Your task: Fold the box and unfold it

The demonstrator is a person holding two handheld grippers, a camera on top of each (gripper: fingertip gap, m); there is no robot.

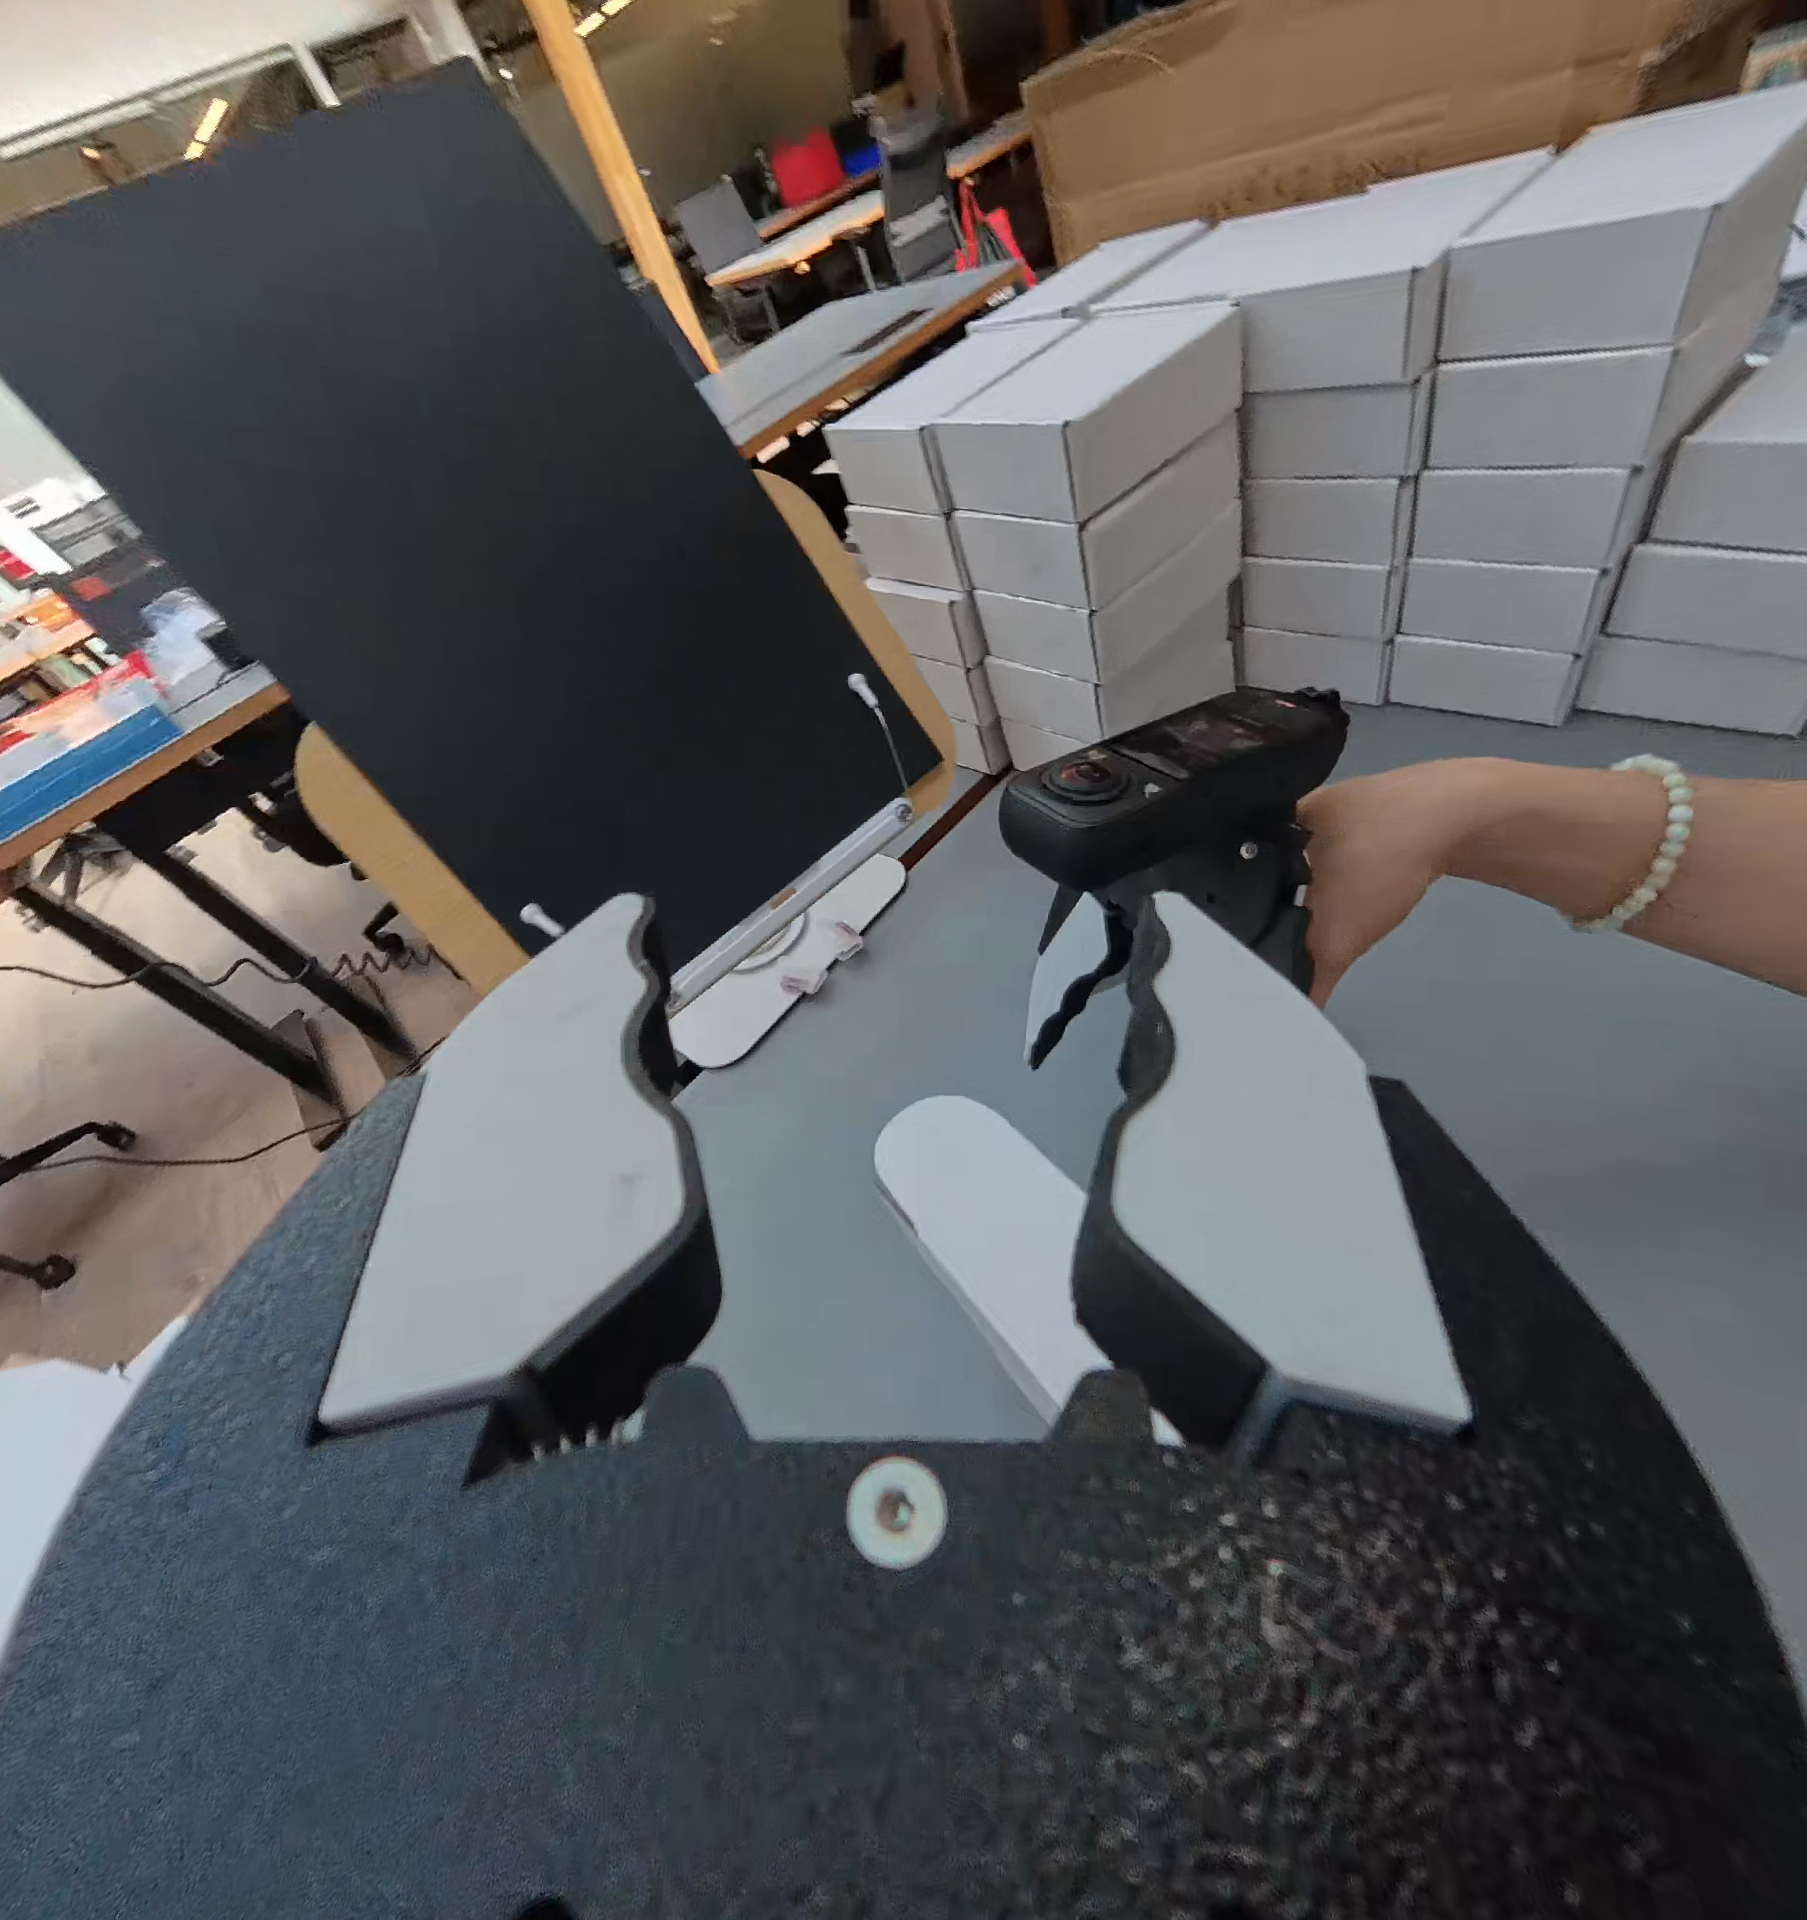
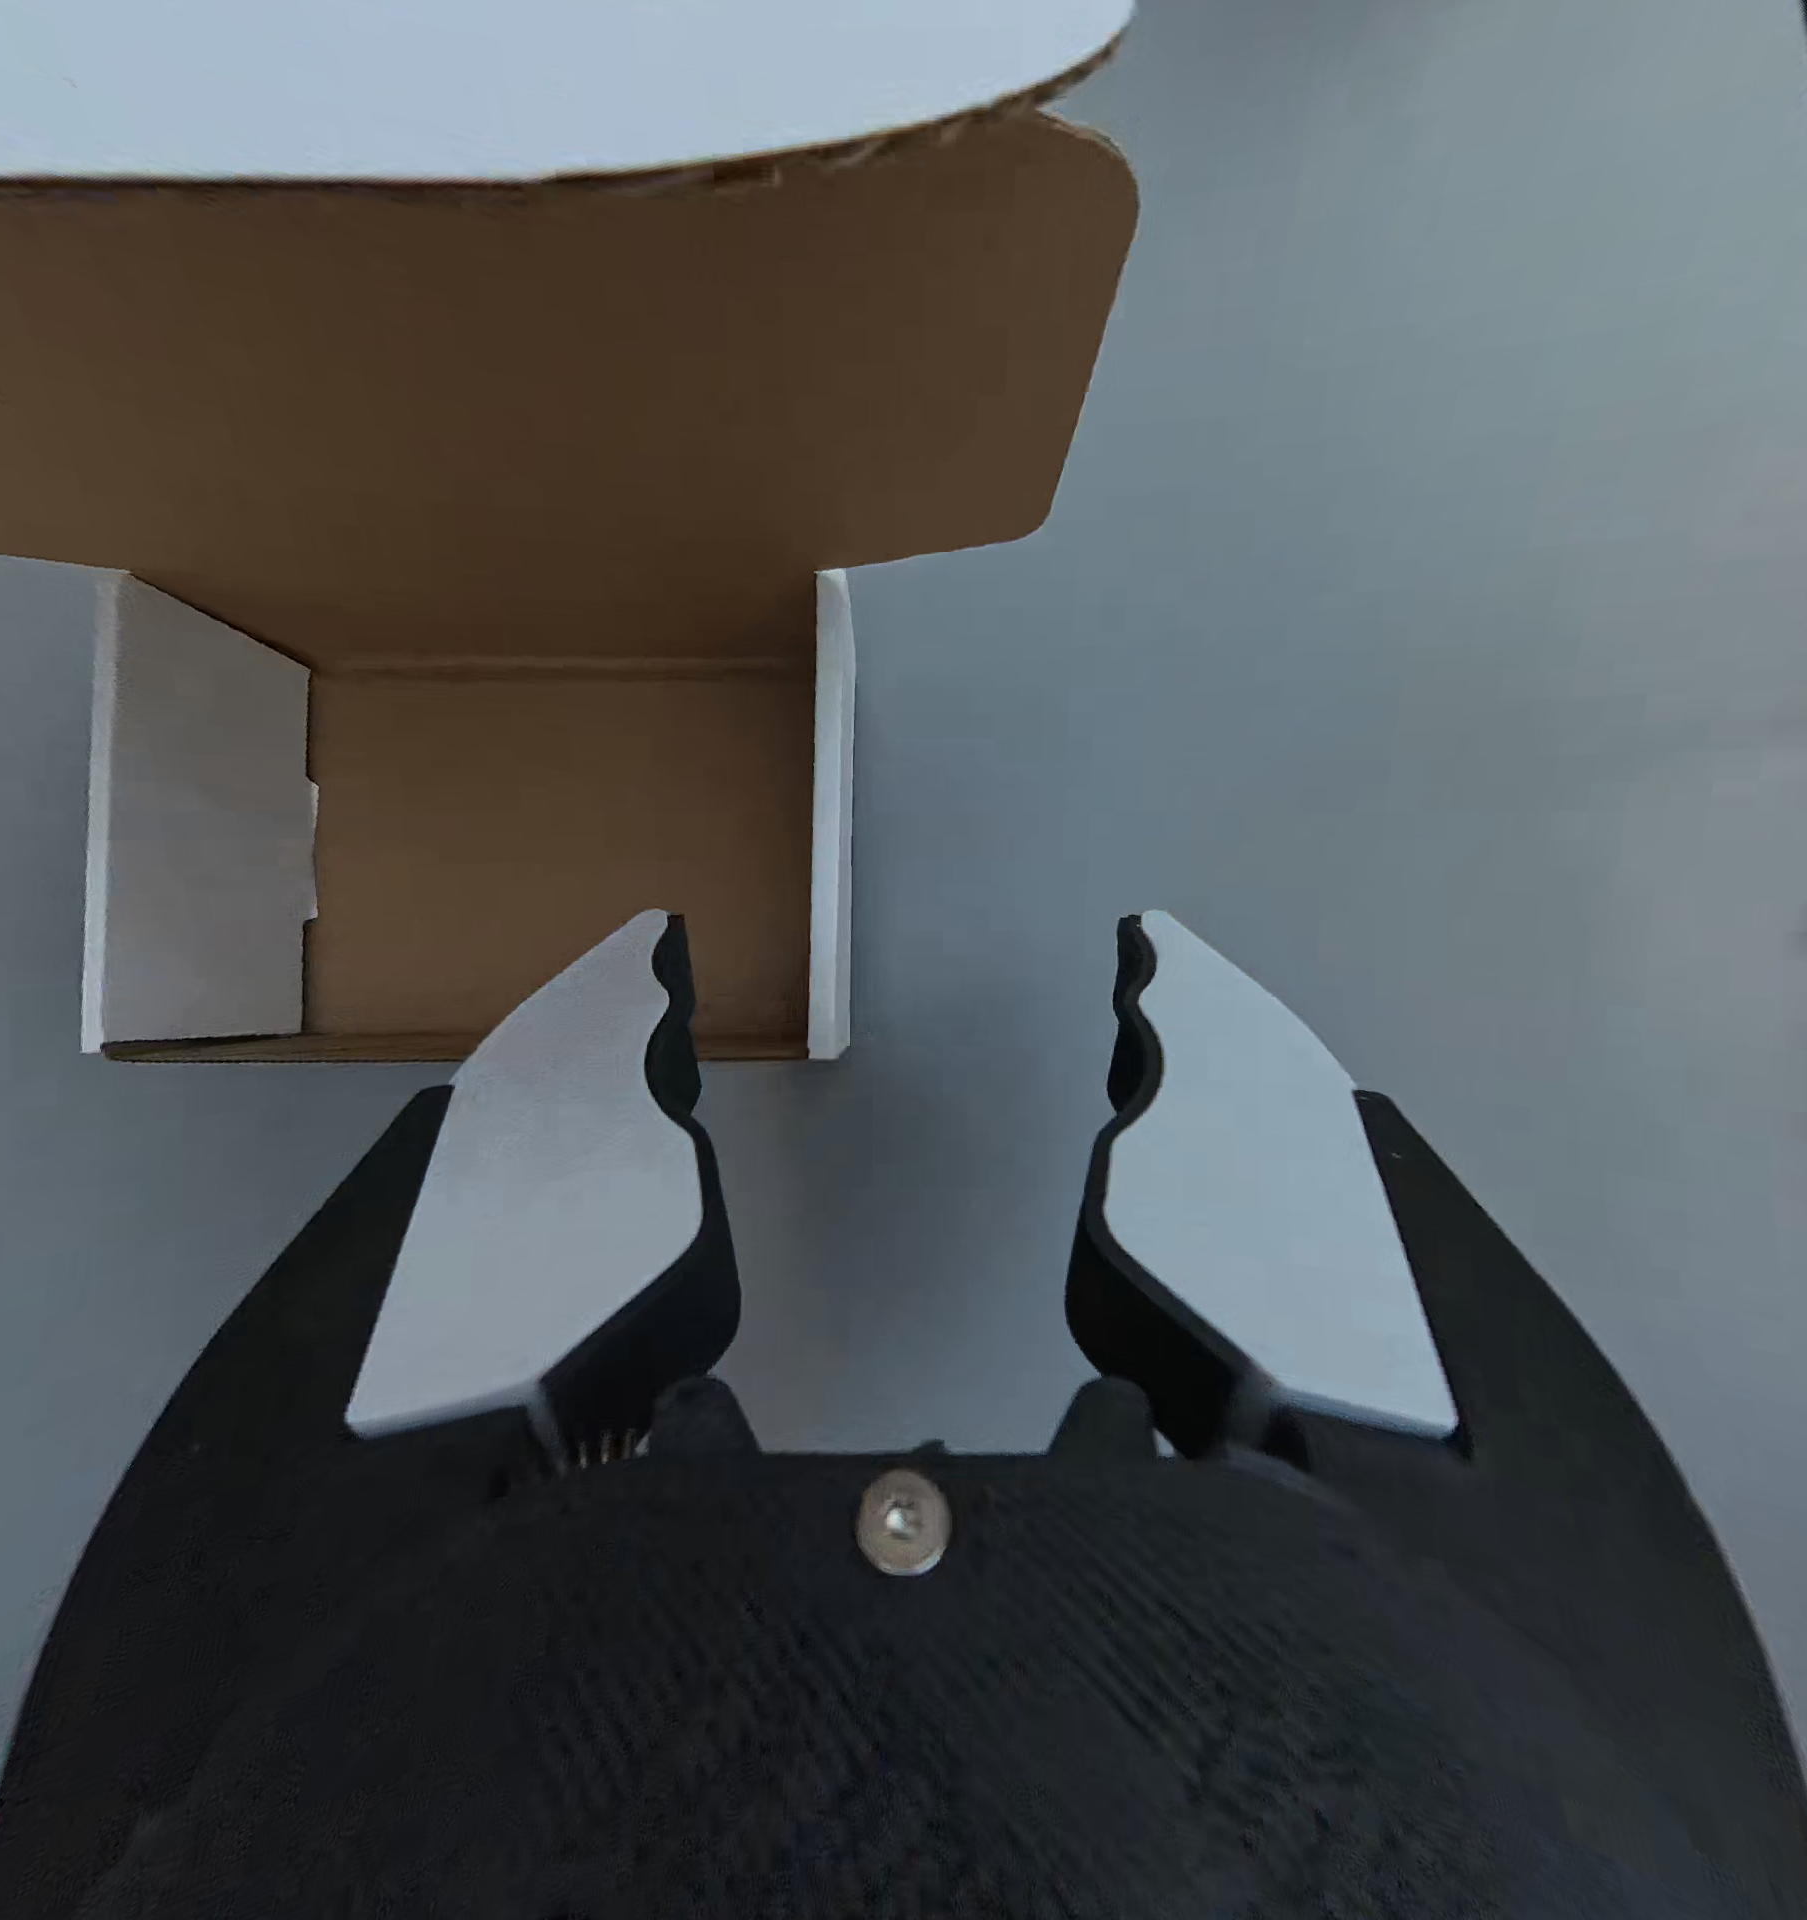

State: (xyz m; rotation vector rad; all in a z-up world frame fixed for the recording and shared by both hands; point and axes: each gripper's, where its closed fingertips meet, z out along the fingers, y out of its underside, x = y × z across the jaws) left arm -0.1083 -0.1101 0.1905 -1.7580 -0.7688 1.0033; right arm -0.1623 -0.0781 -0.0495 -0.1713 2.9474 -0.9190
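Note:
A cardboard box [image 2: 556, 416], brown inside and white outside, lies partly unfolded on the grey table [image 2: 1398, 623]. Its two white side flaps [image 2: 203, 821] stand up and a rounded white flap [image 2: 463, 83] curves over the far part. My right gripper [image 2: 899, 935] is open and empty, pointing down at the box's near edge, its left fingertip over the brown panel. My left gripper [image 1: 904, 914] is open and empty above the table. A rounded white flap [image 1: 982, 1216] shows between its fingers. The right gripper [image 1: 1096, 997], held by a hand, also shows in the left wrist view.
Stacks of folded white boxes [image 1: 1398, 468] line the far side of the table. A black divider panel [image 1: 411, 499] stands at the table's left edge on a white clamp plate [image 1: 805, 935]. A large brown carton [image 1: 1346, 104] stands behind the stacks. Other desks lie beyond.

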